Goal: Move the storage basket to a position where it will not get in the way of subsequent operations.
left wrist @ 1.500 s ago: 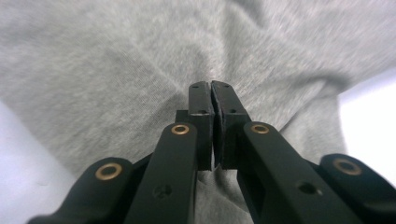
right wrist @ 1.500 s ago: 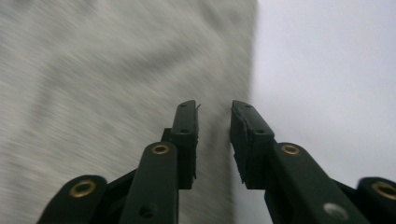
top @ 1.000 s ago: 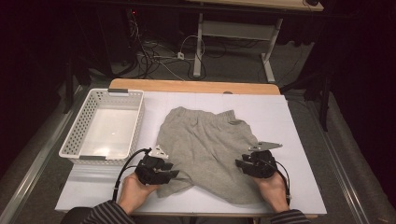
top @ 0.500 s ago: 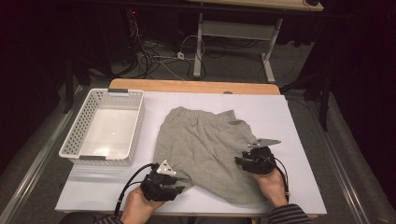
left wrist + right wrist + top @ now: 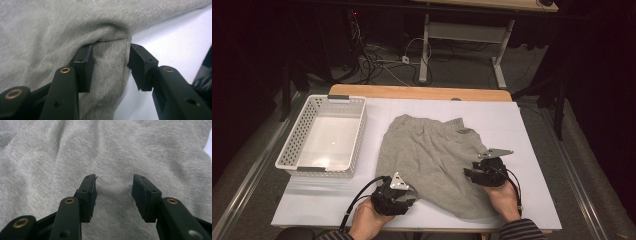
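Observation:
Grey shorts [image 5: 432,150] lie flat on the white table top [image 5: 522,130], waistband at the far side. My left gripper [image 5: 411,193] sits at the near left hem. In the left gripper view its jaws stand apart around a folded edge of the shorts [image 5: 50,30], with a gap at the right pad [image 5: 140,65]. They have just been opening, so the left gripper [image 5: 110,65] is open. My right gripper [image 5: 469,173] rests over the right leg. It [image 5: 113,192] is open above flat cloth [image 5: 112,145], its jaws just opening with nothing pinched between them.
A white perforated basket [image 5: 357,135] stands at the left of the table with nothing inside. A wooden strip [image 5: 412,92] runs along the far edge. Cables and a desk frame [image 5: 462,35] lie on the floor beyond.
My left hand has slid toward the near edge and a little to the right, along the hem of the shorts. The right hand has stayed where it was.

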